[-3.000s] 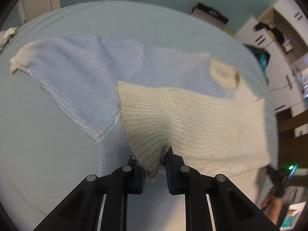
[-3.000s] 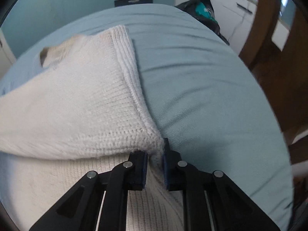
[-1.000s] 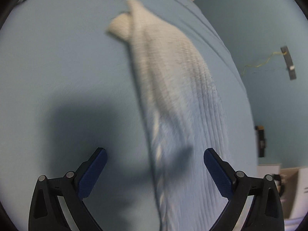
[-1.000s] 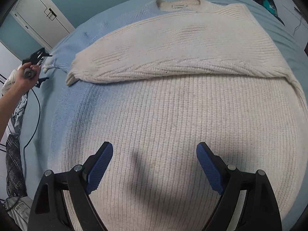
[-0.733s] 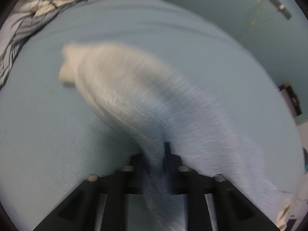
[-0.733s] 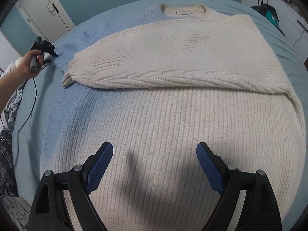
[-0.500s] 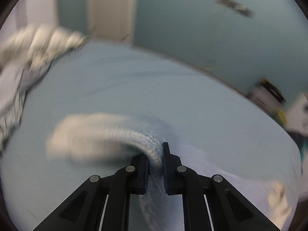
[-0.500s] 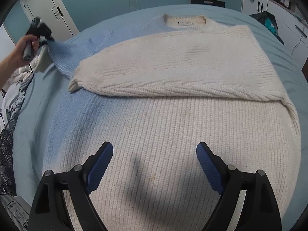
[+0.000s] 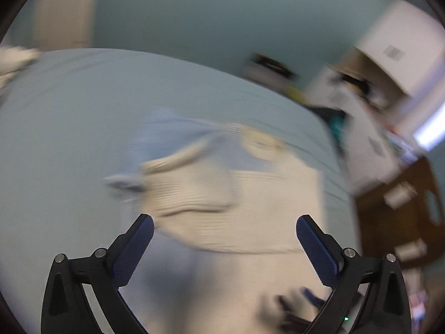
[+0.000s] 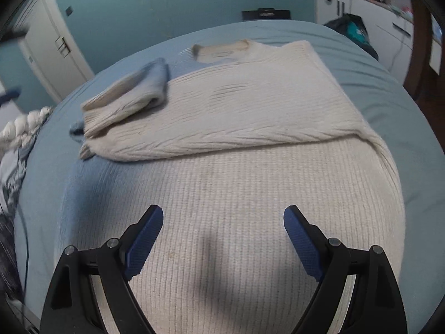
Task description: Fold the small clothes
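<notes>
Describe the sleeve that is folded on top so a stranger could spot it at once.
On the blue bed lies a cream knit sweater. At its far left corner, left of the collar, a short sleeve lies doubled over the other sleeve. It alone fades from cream cuff to blue.

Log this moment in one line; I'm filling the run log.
sweater: both sleeves folded in, on bed | left gripper: open | right gripper: open

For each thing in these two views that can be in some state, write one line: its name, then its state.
Sweater: lying flat on the bed, both sleeves folded in across the chest.
Left sleeve: doubled over on top of the other sleeve.
Right sleeve: folded flat across the body.
Left gripper: open, empty.
Right gripper: open, empty, above the sweater's lower half.
Bed: covered by a blue sheet.
</notes>
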The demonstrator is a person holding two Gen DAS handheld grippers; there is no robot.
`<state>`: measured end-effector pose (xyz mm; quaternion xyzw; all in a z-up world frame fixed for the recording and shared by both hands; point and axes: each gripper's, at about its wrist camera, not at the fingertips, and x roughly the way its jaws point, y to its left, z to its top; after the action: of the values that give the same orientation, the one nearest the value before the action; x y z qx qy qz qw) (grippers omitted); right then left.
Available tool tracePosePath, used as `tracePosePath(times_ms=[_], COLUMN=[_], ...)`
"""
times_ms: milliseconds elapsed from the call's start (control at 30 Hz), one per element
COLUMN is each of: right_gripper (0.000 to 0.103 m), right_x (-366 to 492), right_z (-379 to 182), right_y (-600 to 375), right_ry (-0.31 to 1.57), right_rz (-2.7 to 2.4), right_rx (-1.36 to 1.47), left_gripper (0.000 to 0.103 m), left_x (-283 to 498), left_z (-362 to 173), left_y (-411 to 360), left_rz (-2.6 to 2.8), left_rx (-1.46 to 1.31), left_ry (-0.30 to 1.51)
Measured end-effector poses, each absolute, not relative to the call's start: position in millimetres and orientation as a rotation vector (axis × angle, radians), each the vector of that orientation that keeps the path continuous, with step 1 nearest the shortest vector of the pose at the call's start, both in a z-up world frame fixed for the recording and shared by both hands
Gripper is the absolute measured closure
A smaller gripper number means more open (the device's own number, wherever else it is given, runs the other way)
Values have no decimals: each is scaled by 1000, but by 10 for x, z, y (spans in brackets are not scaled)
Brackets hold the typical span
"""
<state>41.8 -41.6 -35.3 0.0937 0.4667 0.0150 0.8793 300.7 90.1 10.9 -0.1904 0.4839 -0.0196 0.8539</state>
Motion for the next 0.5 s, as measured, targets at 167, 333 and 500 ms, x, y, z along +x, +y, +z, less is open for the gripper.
tracePosePath(times_ms=[167, 333, 500], right_gripper=[17, 17, 17], right_x=[371, 278, 494], right_z=[-339, -330, -265], right_y=[-457, -200, 309], right_ry=[945, 911, 952], right_rz=[14, 89, 226], right_rx=[228, 160, 131], left_gripper=[0, 0, 0], left_x=[2695, 2678, 2502], left_z=[0, -395, -277], left_y=[1307, 1465, 2039], left_rz=[355, 356, 505], left_rx=[-201, -188, -279], left_ry=[945, 972, 928])
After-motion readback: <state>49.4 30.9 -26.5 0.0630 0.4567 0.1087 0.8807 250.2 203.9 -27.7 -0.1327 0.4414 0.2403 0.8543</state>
